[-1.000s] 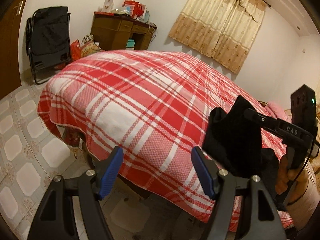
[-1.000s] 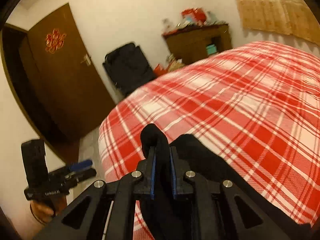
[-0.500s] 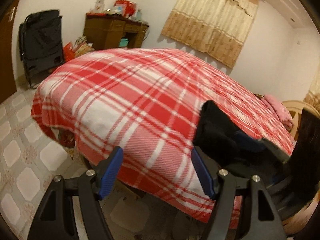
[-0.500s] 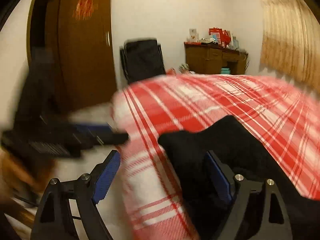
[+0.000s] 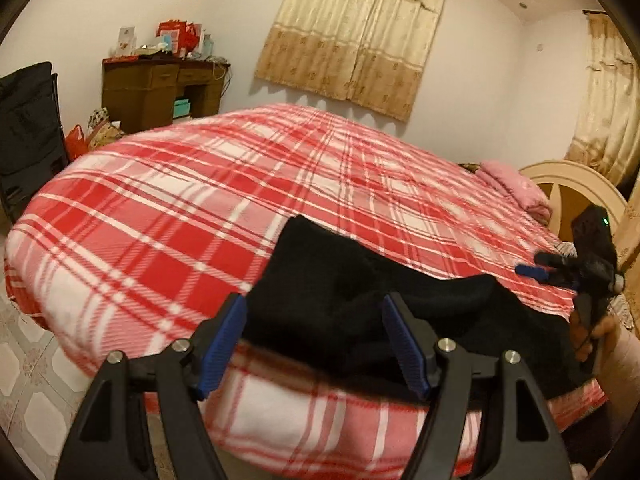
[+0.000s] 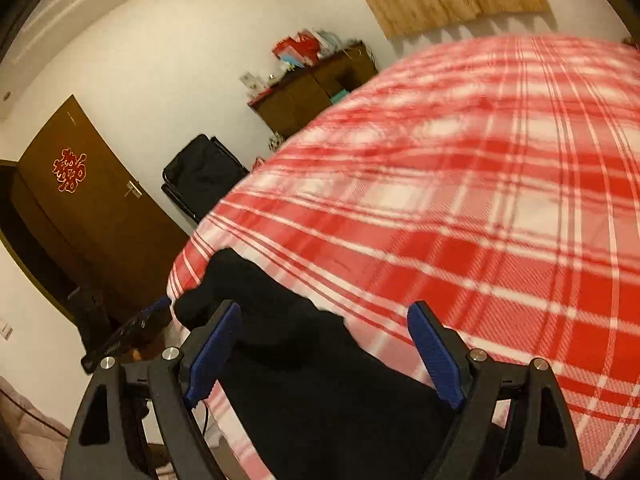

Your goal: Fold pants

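Both jaws apart on left hand-held gripper (image 5: 316, 340) and right hand-held gripper (image 6: 324, 354), over black pants (image 5: 340, 300) on plaid bed (image 5: 160, 216).

Warm, dim indoor light, heavy fisheye warping, perhaps slight motion blur.

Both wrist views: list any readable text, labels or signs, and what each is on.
Red double-happiness sign "囍" on the brown door, right wrist view.
Red boxes and cards on the wooden desk: any print too small to read.
Left gripper as the right wrist view shows it: light marking on its body, too blurred to read.
No other text is legible on the black pants or the plaid blanket.
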Demonstrator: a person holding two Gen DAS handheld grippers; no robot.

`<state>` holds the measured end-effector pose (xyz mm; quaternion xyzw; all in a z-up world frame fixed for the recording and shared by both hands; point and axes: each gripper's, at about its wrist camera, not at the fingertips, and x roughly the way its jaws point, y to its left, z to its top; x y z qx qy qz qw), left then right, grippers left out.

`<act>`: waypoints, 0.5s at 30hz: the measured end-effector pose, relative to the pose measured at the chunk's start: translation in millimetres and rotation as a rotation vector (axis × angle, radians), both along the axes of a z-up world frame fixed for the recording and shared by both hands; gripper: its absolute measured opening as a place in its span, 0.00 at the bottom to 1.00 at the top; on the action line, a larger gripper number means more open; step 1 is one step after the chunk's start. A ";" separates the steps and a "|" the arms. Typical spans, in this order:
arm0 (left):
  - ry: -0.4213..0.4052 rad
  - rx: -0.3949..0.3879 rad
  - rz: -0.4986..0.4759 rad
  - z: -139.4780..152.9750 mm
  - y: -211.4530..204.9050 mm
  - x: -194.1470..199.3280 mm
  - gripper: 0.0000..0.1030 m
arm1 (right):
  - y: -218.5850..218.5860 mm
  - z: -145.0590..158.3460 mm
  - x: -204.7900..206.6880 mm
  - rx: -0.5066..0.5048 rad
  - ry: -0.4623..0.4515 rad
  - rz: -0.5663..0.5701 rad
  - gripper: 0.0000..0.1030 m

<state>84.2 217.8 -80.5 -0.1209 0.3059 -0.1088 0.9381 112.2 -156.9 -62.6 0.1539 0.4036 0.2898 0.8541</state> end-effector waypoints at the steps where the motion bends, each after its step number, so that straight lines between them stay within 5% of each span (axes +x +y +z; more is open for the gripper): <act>1: 0.000 -0.002 0.012 -1.6 -2.2 3.6 0.71 | 5.4 -4.6 2.2 -0.016 0.007 0.014 0.84; 4: 0.008 0.029 0.038 -6.4 -10.9 9.6 0.71 | 19.3 -17.0 5.1 -0.005 0.036 0.072 0.84; 9: 0.035 0.206 0.069 -19.0 -22.6 7.1 0.71 | 47.5 -16.3 -12.7 -0.059 0.035 0.210 0.84; 15: 0.058 0.243 0.061 -23.6 -19.7 1.7 0.71 | 55.2 -26.8 -18.7 -0.078 0.084 0.271 0.84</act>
